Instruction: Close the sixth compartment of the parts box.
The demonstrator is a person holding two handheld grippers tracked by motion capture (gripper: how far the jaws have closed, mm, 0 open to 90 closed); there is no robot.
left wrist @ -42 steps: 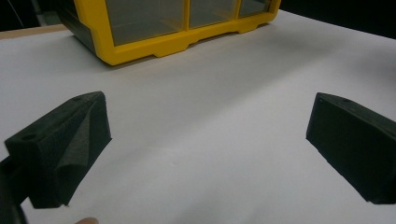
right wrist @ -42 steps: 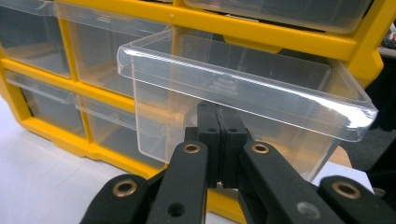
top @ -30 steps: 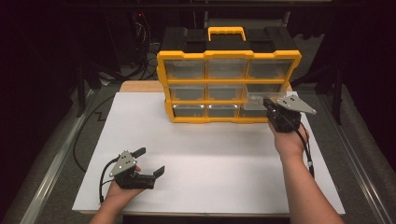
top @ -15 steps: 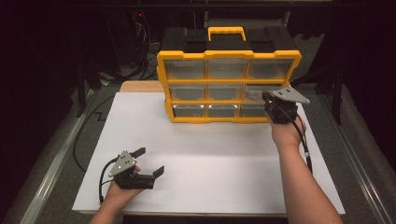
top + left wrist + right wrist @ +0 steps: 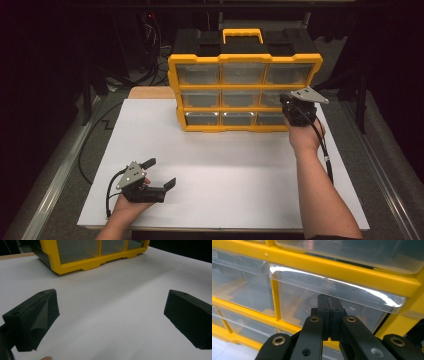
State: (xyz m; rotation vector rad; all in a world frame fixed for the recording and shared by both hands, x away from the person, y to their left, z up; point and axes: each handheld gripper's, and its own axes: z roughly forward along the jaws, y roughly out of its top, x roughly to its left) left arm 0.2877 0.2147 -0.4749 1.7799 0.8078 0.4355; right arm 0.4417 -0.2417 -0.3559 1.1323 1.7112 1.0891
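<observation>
In the high view, the yellow and black drawer organizer [image 5: 245,82] is standing at the far side of the white worktop [image 5: 225,165], its nine clear drawers facing the near edge. The right claw [image 5: 295,107] is pressing up against the right-hand drawer of the middle row [image 5: 277,97]. The left claw [image 5: 160,175] is resting at the near left, well apart from the cabinet, its jaws spread wide and holding nothing.

In the left gripper view, the two black jaws are standing far apart over bare white surface, with the organizer's bottom row [image 5: 95,250] showing at the far edge.

In the right gripper view, the right claw [image 5: 329,315] is sitting with its jaws closed together, tips just beneath the clear overhanging lip of the drawer [image 5: 332,287]. Whether they are pinching anything I cannot tell. That drawer is thin, stiff, glossy plastic, probably light and slippery; the lip is the place to hook or pinch, pulling straight outward. The cabinet may slide unless braced.
</observation>
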